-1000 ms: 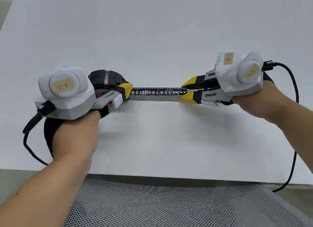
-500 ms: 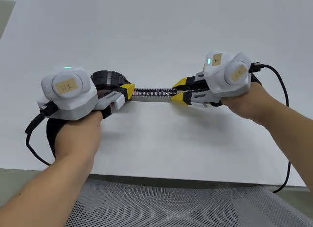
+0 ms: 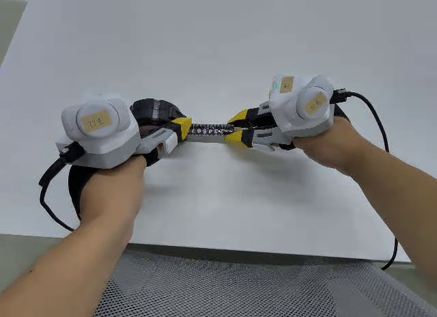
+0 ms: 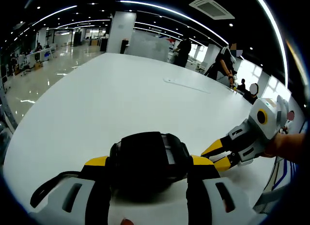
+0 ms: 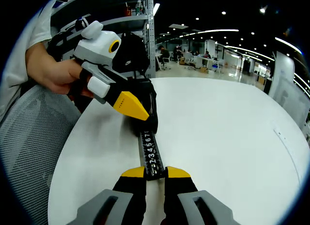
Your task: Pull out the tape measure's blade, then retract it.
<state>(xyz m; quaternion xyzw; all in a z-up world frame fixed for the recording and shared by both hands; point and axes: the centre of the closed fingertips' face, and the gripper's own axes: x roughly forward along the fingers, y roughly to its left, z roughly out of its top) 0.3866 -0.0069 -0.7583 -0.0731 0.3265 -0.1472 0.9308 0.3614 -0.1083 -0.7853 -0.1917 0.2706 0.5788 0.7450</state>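
The black tape measure case (image 3: 154, 113) sits low over the white table (image 3: 225, 50), and my left gripper (image 3: 172, 127) is shut on it. In the left gripper view the case (image 4: 147, 150) sits between that gripper's (image 4: 147, 163) yellow-tipped jaws. A short stretch of numbered blade (image 3: 208, 130) runs right from the case to my right gripper (image 3: 235, 128), which is shut on the blade's end. In the right gripper view the blade (image 5: 149, 152) leads from its jaws (image 5: 155, 174) up to the case (image 5: 145, 101) and the left gripper (image 5: 109, 72).
The table's front edge (image 3: 225, 247) lies close to me, with a grey mesh chair (image 3: 239, 283) below it. Black cables (image 3: 375, 132) trail from both grippers. People (image 4: 224, 65) stand beyond the table's far side.
My right gripper has moved left toward the case, still shut on the blade's end. The stretch of blade showing is shorter. The left gripper and case have stayed about where they were.
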